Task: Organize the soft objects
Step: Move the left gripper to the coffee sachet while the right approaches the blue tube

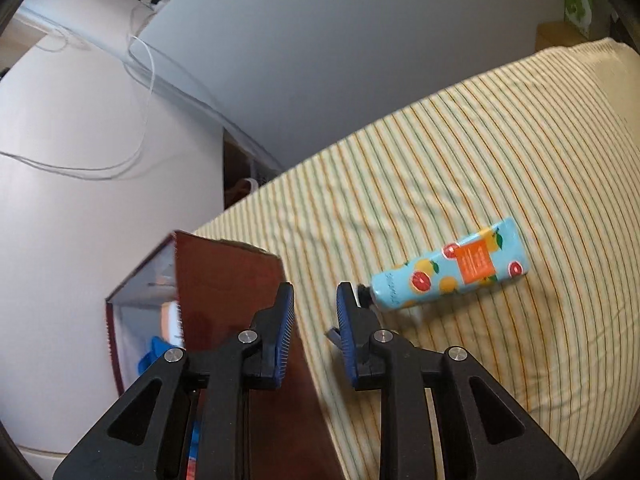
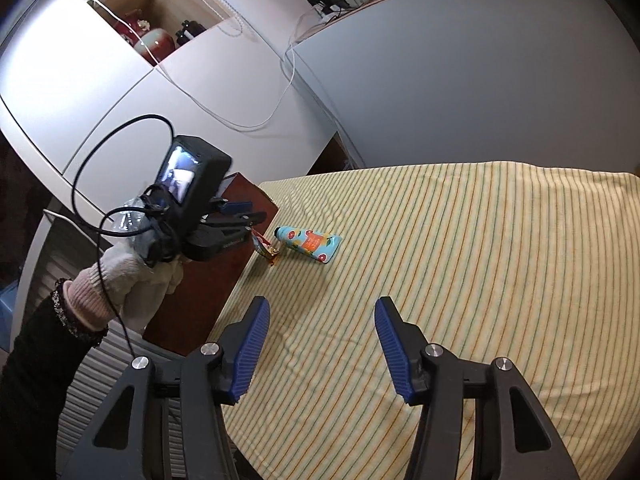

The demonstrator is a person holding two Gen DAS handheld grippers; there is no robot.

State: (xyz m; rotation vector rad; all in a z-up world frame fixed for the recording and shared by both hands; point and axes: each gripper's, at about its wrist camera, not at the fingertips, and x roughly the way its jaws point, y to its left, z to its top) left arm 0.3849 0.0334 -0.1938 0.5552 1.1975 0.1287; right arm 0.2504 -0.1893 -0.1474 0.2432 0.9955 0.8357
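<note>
Cloth (image 2: pixel 440 260) with thin yellow and green stripes covers the tabletop, and the task's one plain object lies on it: a light-blue tube (image 1: pixel 448 268) printed with grapefruit and oranges, with an orange label on its flank. It lies flat on its side, its black cap toward the left edge of the cloth and its crimped end away from it.

A reddish-brown box (image 1: pixel 224 276) stands open-topped along that left edge, its wall against the cloth's border, with something blue (image 1: pixel 154 354) down inside (I cannot make out what).

The left hand-held gripper (image 1: pixel 314 292) hangs tilted downward over the line where box meets cloth. Its blue pads stand a narrow gap apart, and in its own view only striped cloth shows between them. The tube's cap is just beside the tip of its right finger. Seen from the other side, a pale knitted glove (image 2: pixel 136 276) grips the handle, a black cable looping off the camera on top. A small red-and-amber packet (image 2: pixel 266 249) sits right under those fingertips, between box and tube; whether it touches them I cannot tell.

The right hand-held gripper (image 2: pixel 320 308) is spread wide, nothing between its pads, above bare cloth and well apart from the tube.
</note>
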